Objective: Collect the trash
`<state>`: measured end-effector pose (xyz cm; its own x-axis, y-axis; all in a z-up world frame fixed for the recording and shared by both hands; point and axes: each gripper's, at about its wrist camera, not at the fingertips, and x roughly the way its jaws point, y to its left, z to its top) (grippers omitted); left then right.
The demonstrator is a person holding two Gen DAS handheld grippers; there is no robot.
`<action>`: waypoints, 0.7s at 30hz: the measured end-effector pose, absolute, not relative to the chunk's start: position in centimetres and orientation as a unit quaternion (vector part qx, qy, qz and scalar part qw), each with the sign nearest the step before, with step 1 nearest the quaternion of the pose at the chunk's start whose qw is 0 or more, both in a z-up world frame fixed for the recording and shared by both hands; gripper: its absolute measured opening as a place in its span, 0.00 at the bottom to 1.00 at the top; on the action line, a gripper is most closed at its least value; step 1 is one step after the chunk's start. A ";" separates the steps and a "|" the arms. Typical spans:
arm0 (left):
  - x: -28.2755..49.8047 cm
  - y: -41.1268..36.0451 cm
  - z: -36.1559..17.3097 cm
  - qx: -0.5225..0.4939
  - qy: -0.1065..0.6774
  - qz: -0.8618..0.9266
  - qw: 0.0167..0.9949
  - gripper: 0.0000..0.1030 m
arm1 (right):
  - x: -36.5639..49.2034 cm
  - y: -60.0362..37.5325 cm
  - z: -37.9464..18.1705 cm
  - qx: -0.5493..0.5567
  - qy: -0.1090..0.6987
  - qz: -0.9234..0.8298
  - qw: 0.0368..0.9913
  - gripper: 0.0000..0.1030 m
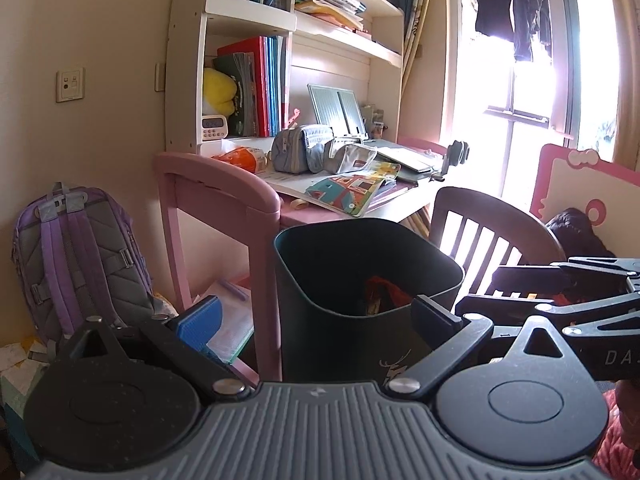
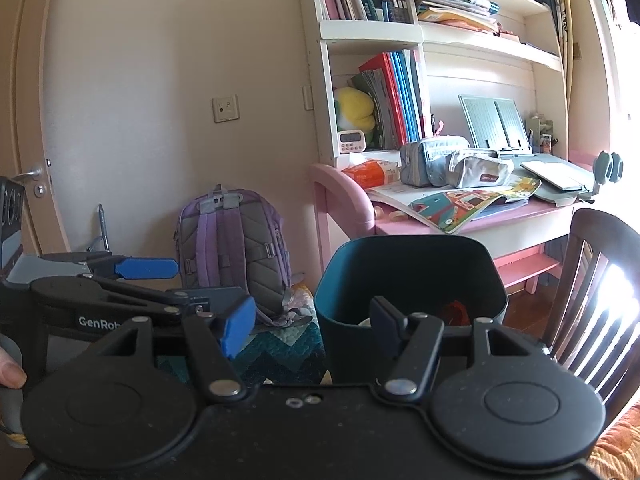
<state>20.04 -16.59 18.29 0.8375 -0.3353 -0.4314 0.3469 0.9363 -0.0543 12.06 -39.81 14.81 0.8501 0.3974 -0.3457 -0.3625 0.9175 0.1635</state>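
Observation:
A dark teal bin (image 1: 320,320) (image 2: 412,272) stands open-topped in front of the pink desk. Inside lie a red-orange scrap (image 1: 384,290) (image 2: 454,312) and something pale (image 2: 365,322). My left gripper (image 1: 318,316) (image 2: 180,280) is open wide, its blue pad (image 1: 200,320) left of the bin wall, the other finger over the near rim. My right gripper (image 2: 314,324) (image 1: 482,292) is open too, nothing pressed between its pads; its right finger (image 2: 390,320) overlaps the bin's near rim. I cannot tell whether that finger is inside the bin. The two grippers sit side by side.
A purple backpack (image 1: 80,260) (image 2: 236,252) leans on the wall at left. The pink desk (image 1: 224,184) (image 2: 520,216) carries books, pencil cases and an orange packet (image 1: 240,158) (image 2: 372,172). A dark wooden chair (image 1: 492,232) (image 2: 600,280) stands right of the bin. A thumb (image 2: 10,372) shows at the left edge.

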 end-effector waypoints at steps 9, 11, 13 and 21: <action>19.9 -16.6 18.1 0.014 0.222 -0.173 0.960 0.98 | 12.1 -39.7 14.6 0.044 0.192 0.198 0.960 0.62; 19.9 -16.7 18.0 0.017 0.221 -0.173 0.960 0.98 | 12.1 -39.6 14.5 0.043 0.192 0.197 0.960 0.62; 19.8 -16.7 17.9 0.017 0.222 -0.173 0.959 0.98 | 12.1 -39.6 14.5 0.044 0.194 0.196 0.960 0.62; 20.2 -16.6 17.6 0.008 0.230 -0.175 0.957 0.98 | 12.3 -39.6 14.4 0.048 0.198 0.195 0.959 0.62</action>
